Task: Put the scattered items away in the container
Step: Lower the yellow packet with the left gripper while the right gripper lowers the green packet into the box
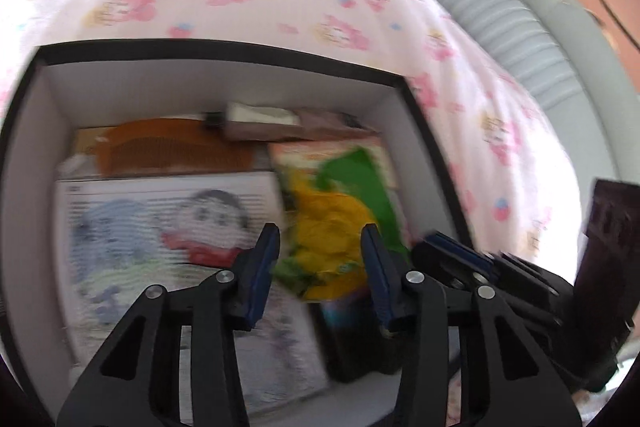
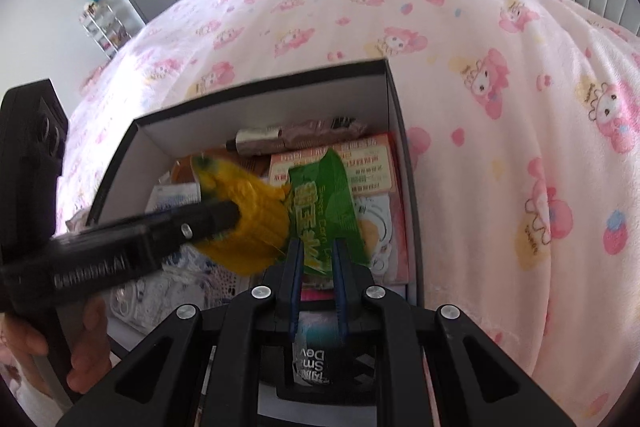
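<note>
Your right gripper points steeply down over the open box on the bed. Its jaws stand nearly together and pinch the green end of the corn snack packet; the packet runs forward and to the left from the blue pads.

Your left gripper hangs over the same box. In the left wrist view its jaws stand partly apart, with the packet lying ahead of and between the fingertips. In the right wrist view this gripper enters from the left, with its tip at the yellow end of the packet. Whether the pads press on the packet cannot be told; that view is blurred there.

The packet is above the box interior, just inside the right wall. Beneath it in the box lie:
- a cartoon-printed pad, ahead and left of your left gripper;
- a brown comb, further ahead;
- a tube against the far wall;
- an orange printed box, directly below the packet.

The box rests on a pink patterned blanket.
</note>
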`<state>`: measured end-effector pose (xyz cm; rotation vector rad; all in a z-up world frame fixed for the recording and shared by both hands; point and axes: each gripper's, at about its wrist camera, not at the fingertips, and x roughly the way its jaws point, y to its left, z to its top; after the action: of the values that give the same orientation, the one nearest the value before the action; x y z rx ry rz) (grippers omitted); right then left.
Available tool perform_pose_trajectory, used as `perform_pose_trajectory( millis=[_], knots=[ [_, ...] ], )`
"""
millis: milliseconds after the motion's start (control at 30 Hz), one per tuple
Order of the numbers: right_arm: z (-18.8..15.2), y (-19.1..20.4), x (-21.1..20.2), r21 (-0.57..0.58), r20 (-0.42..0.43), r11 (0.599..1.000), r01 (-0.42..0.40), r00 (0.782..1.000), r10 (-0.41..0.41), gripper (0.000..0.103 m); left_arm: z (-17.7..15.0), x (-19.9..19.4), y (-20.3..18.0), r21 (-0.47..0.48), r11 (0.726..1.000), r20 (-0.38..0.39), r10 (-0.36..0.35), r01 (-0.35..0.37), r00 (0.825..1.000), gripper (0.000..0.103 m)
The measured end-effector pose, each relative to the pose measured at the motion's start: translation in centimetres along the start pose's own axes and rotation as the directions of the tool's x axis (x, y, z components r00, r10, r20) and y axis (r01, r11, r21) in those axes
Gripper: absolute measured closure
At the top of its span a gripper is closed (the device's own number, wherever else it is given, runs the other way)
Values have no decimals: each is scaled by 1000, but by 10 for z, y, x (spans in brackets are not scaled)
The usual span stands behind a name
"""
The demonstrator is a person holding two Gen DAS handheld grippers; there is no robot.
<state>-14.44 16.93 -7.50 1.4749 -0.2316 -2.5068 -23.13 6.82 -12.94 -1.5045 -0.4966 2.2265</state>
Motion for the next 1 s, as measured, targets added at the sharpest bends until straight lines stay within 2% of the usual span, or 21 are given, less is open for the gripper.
perform_pose_trajectory(
  millis=[167,233,300,367,400,500,600,667,700,767,800,833,900,1000],
  knots=[
    [-1,5,-4,-22,22,1000,3,1000,-3,91,3,-11,3,-16,997,33,-72,73,997,60],
    [-3,9,-3,-37,15,999,13,1000,-12,91,8,-19,8,-49,996,70,-67,71,995,61],
    [-5,9,-2,-40,3,999,9,1000,-9,91,9,-25,14,-92,996,100,6,3,995,60],
    [-6,7,-1,-26,-3,999,22,1000,-22,91,8,-31,21,-145,983,128,127,-108,984,61],
    [-6,5,-1,-14,-5,1000,27,1000,-27,91,8,-30,23,-147,979,130,158,-138,979,61],
    [-5,1,-3,7,-5,1000,8,1000,-8,91,7,-32,25,-142,981,126,148,-130,981,60],
    [-5,2,-3,4,-3,1000,9,1000,-9,91,8,-31,19,-98,982,127,171,-159,977,60],
    [-6,3,-2,2,-10,1000,4,1000,-4,91,8,-29,14,-93,986,125,149,-138,981,60],
    [-6,3,-1,1,-15,1000,2,1000,-2,91,9,-28,15,-100,989,119,116,-104,986,61],
    [-7,4,0,0,-20,1000,-1,1000,1,91,11,-15,21,-137,991,61,8,0,998,62],
    [-7,4,0,0,-21,1000,-2,1000,2,91,9,-9,25,-179,982,46,-50,57,998,62],
    [-7,5,0,-2,-22,1000,0,1000,0,91,8,-4,27,-196,977,26,-81,85,996,63],
    [-7,4,1,-1,-29,1000,18,999,-18,91,9,1,22,-169,984,6,-63,64,998,64],
    [-7,0,0,16,-32,1000,17,999,-17,91,10,0,17,-165,979,-3,-119,117,993,63]
  ],
)
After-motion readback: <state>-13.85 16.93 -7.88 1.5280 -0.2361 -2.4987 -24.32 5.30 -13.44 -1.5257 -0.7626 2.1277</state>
